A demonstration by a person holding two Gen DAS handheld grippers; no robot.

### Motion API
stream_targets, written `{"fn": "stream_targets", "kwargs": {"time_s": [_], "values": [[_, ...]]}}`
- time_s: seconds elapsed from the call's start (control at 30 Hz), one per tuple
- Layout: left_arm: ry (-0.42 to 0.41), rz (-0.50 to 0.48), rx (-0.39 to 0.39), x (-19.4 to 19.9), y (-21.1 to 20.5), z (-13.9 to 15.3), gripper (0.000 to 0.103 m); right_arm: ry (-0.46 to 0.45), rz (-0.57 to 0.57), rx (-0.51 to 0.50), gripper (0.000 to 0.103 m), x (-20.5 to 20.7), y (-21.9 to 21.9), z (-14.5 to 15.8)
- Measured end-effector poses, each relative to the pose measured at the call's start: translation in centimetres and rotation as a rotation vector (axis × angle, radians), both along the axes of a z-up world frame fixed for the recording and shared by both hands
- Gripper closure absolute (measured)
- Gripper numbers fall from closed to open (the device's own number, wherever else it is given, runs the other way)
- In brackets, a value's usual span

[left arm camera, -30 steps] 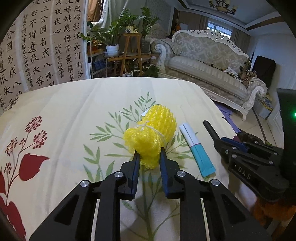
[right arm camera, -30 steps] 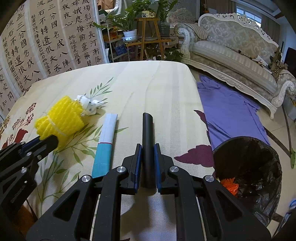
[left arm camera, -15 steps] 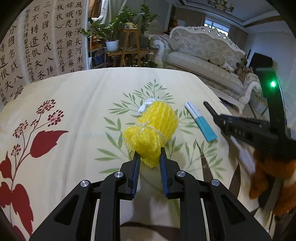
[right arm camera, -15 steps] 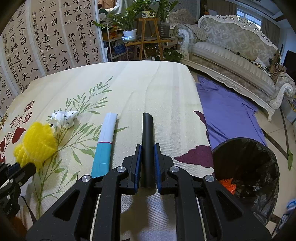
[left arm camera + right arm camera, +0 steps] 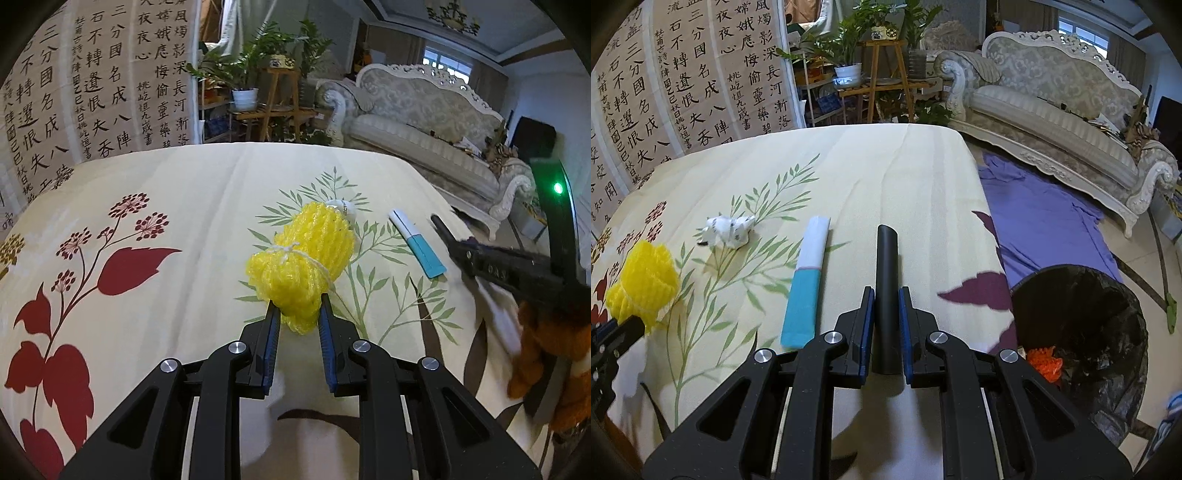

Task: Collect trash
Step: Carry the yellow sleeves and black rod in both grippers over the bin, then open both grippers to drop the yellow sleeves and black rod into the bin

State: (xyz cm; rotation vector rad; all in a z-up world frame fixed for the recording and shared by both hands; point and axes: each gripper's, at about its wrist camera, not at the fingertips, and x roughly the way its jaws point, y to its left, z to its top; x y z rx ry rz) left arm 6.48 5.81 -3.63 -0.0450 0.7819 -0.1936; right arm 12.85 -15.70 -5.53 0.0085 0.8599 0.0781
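Note:
My left gripper is shut on a yellow foam net and holds it above the floral tablecloth; it also shows at the left of the right wrist view. My right gripper is shut on a black tube near the table's right edge, and shows in the left wrist view. A white and teal wrapper lies left of the tube, also in the left wrist view. A crumpled white paper lies further left. A black-lined trash bin stands on the floor at the right.
The table carries a cream floral cloth. A purple cloth lies on the floor beside it. An ornate sofa stands beyond, with plant stands and a calligraphy screen at the back.
My left gripper has lifted the yellow net and carried it left and back, uncovering the crumpled paper. My right gripper has held still with the black tube.

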Motion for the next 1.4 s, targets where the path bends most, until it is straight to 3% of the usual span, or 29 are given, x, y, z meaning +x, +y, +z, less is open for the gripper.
{"fn": "stream_targets", "kwargs": {"time_s": [0.27,0.67,1.1,1.4], "values": [[-0.045,-0.002,-0.034,-1.1,-1.2,1.3,0.081,-0.028,-0.035,0.0,0.09,-3.6,-1.3,0.5],[-0.082,-0.148,-0.062,-2.1,-8.5,2.6,0.081,-0.095,-0.185,-0.01,0.09,-8.5,-7.6,2.3],[-0.072,-0.316,-0.043,-0.5,-18.8,1.8,0.081,-0.098,-0.353,-0.003,0.09,-10.2,-15.7,1.2],[-0.058,-0.361,-0.003,1.0,-23.2,0.7,0.081,-0.093,-0.398,0.011,0.09,-9.8,-18.9,0.0]]}}
